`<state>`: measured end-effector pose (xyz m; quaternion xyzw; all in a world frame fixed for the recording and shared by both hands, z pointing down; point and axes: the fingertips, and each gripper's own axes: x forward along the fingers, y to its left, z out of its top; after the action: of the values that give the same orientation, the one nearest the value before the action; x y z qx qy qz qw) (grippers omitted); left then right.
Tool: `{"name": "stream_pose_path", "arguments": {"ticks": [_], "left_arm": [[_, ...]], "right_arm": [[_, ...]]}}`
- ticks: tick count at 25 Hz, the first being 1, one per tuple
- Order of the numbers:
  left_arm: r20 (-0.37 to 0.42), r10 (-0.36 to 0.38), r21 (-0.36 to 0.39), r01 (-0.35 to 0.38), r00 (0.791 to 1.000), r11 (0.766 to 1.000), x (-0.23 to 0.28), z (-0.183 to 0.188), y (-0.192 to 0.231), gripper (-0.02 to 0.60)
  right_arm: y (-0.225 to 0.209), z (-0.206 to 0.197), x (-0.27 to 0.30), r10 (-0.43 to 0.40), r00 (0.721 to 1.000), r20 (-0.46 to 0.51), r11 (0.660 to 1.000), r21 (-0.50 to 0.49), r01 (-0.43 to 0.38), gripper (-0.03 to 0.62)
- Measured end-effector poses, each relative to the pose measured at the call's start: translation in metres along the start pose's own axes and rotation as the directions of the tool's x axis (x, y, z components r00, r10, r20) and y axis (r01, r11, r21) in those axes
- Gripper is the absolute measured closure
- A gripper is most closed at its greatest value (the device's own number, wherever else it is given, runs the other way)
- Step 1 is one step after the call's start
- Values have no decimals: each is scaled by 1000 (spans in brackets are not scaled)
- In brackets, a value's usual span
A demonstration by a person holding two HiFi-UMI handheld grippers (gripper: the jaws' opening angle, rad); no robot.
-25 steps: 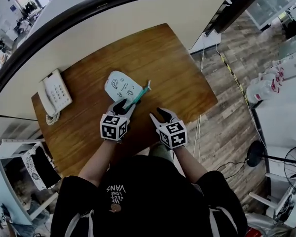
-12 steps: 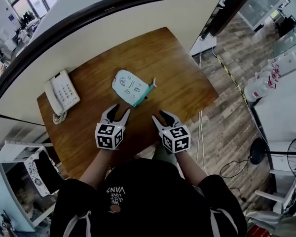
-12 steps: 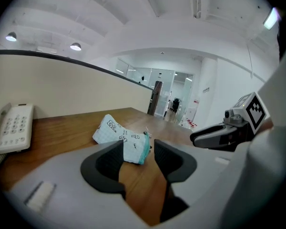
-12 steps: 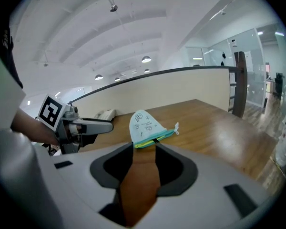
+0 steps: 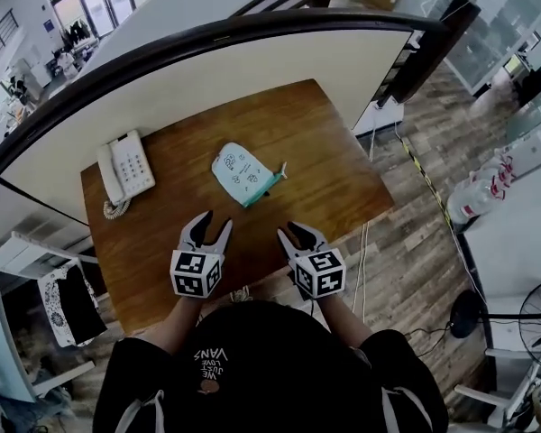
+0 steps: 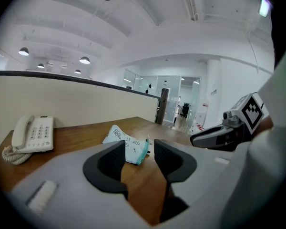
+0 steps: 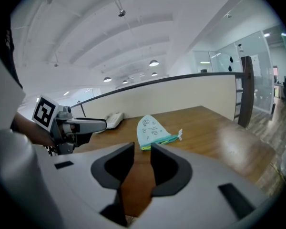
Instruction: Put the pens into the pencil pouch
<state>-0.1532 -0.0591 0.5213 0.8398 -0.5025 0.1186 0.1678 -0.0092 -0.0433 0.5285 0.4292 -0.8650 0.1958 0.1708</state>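
Observation:
A pale blue pencil pouch with small drawings and a teal edge lies flat in the middle of the wooden table; its zip pull sticks out at its right end. No pen shows outside it. The pouch appears beyond the left jaws, and the pouch beyond the right jaws. My left gripper hovers open and empty near the table's front edge, short of the pouch. My right gripper is beside it, also open and empty.
A white desk phone with a coiled cord sits at the table's back left. A cream partition wall with a dark rail bounds the far side. The table's right edge drops to wood flooring.
The left gripper let go of the teal pen at the pouch and both grippers pulled back toward the front edge and rose. The pen is no longer visible outside the pouch.

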Motion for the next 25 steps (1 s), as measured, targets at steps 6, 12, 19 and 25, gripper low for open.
{"name": "stream_pose_path", "arguments": {"ticks": [6, 12, 19, 25], "left_arm": [[56, 44, 32, -46, 997, 998, -31, 9, -38, 475], [71, 110, 13, -111, 991, 994, -61, -1, -65, 554], [48, 145, 3, -146, 988, 989, -79, -19, -98, 569], [30, 155, -13, -154, 988, 988, -91, -36, -119, 569]], "right_arm": [[6, 7, -29, 72, 997, 27, 997, -40, -71, 540], [18, 6, -57, 141, 989, 43, 987, -89, -137, 577], [25, -7, -88, 195, 980, 36, 975, -113, -190, 580], [29, -23, -104, 216, 976, 8, 968, -129, -213, 582]]}}
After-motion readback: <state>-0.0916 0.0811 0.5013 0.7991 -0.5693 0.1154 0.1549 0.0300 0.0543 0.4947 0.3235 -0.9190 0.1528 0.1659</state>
